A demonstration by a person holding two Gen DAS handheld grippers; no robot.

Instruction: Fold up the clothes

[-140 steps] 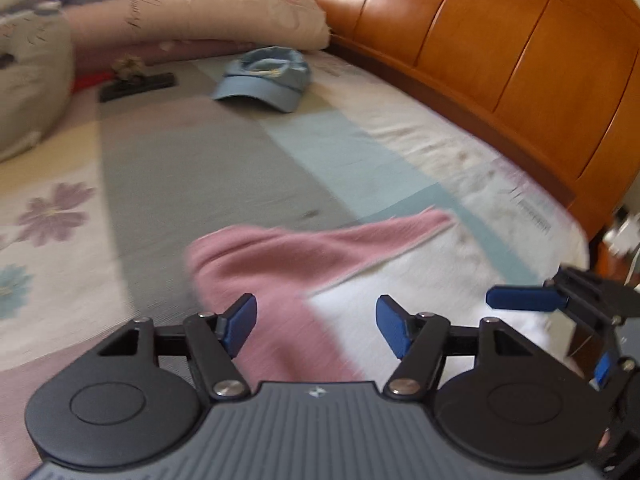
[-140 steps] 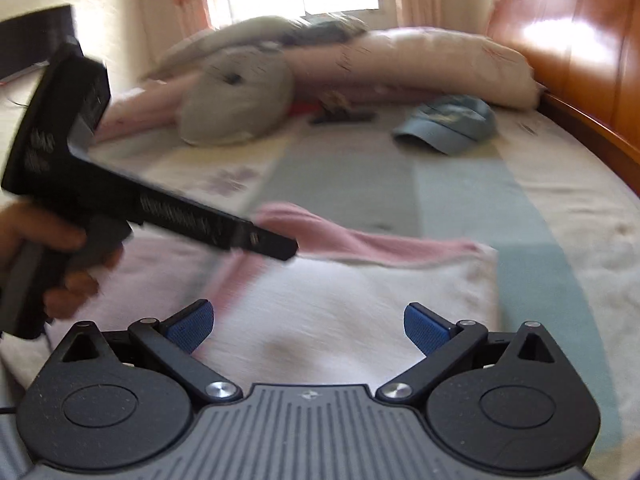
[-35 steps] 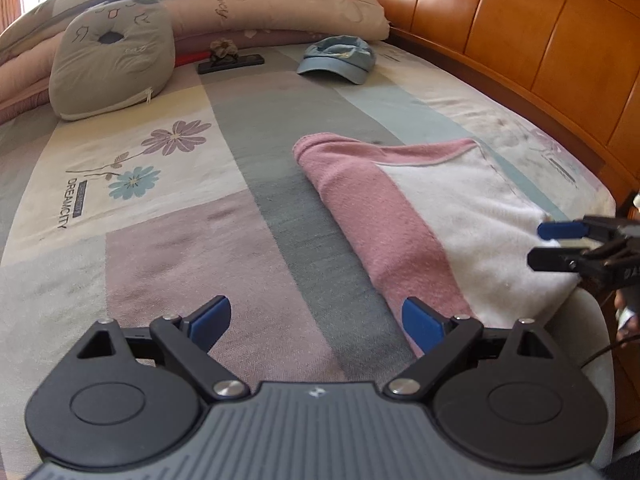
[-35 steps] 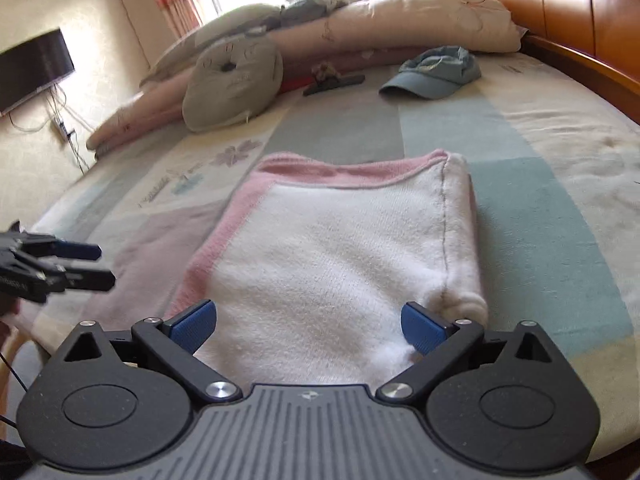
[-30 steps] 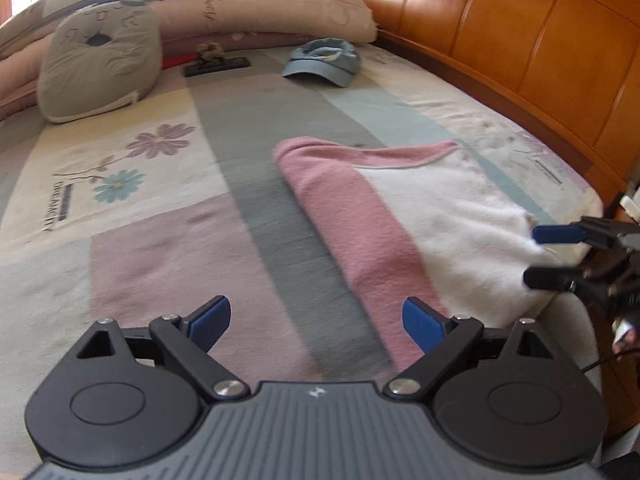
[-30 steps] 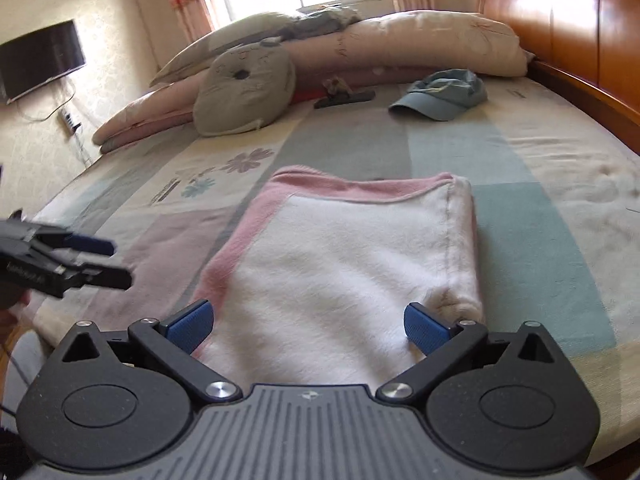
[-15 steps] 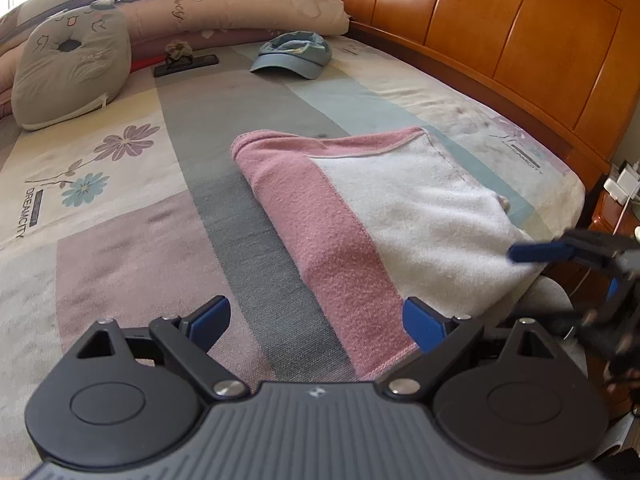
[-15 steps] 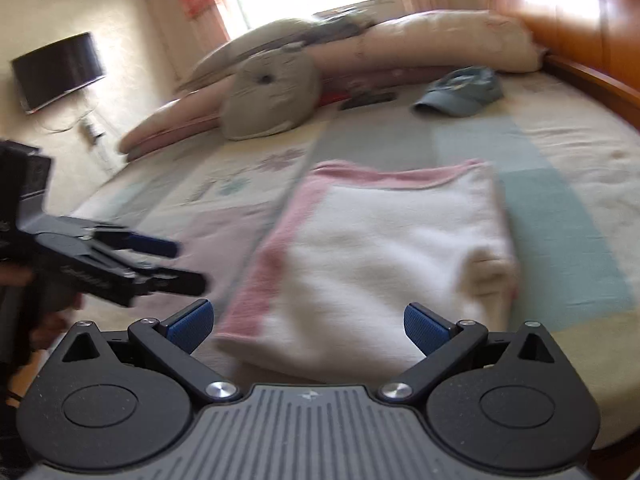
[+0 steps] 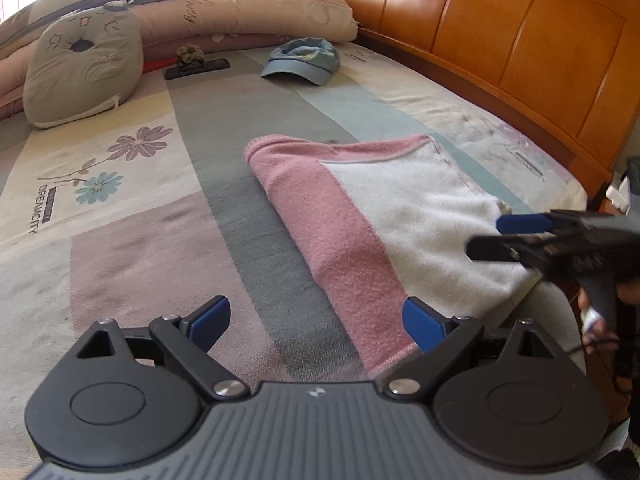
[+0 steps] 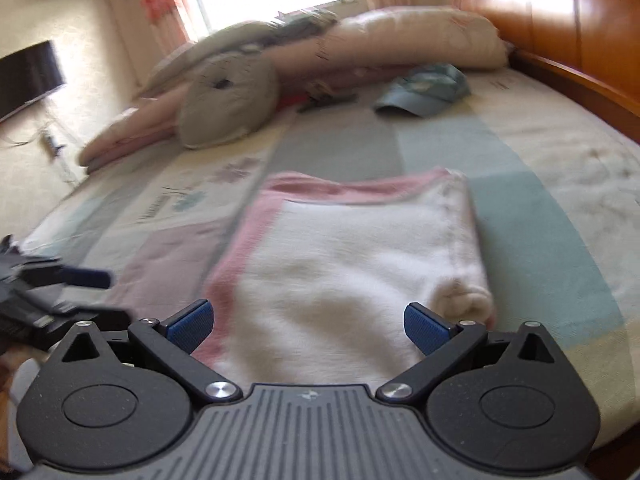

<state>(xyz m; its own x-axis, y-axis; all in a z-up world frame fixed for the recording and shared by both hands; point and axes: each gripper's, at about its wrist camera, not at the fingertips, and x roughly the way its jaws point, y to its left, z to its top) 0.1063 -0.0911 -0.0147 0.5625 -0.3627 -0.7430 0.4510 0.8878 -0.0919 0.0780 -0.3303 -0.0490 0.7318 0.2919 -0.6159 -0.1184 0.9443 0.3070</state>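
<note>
A pink and white garment (image 9: 384, 208) lies folded into a rectangle on the bed, pink band along its left side. In the right wrist view the same garment (image 10: 352, 264) fills the middle, blurred. My left gripper (image 9: 316, 320) hovers open near the bed's front edge, its right pad over the garment's near pink corner, holding nothing. My right gripper (image 10: 310, 326) is open just above the garment's near edge, empty. From the left wrist view the right gripper (image 9: 504, 236) shows at the right, over the white near corner, held by a hand.
A blue cap (image 9: 304, 60) lies far back on the patchwork bedspread (image 9: 132, 216). A grey cat cushion (image 9: 80, 68) and long pillows (image 9: 248, 12) line the far end. A wooden headboard (image 9: 500, 40) runs along the right. A wall television (image 10: 28, 76) hangs left.
Both grippers have stayed open. The left gripper has drifted right toward the garment's pink corner. The right gripper has moved in over the white near edge, its view now blurred.
</note>
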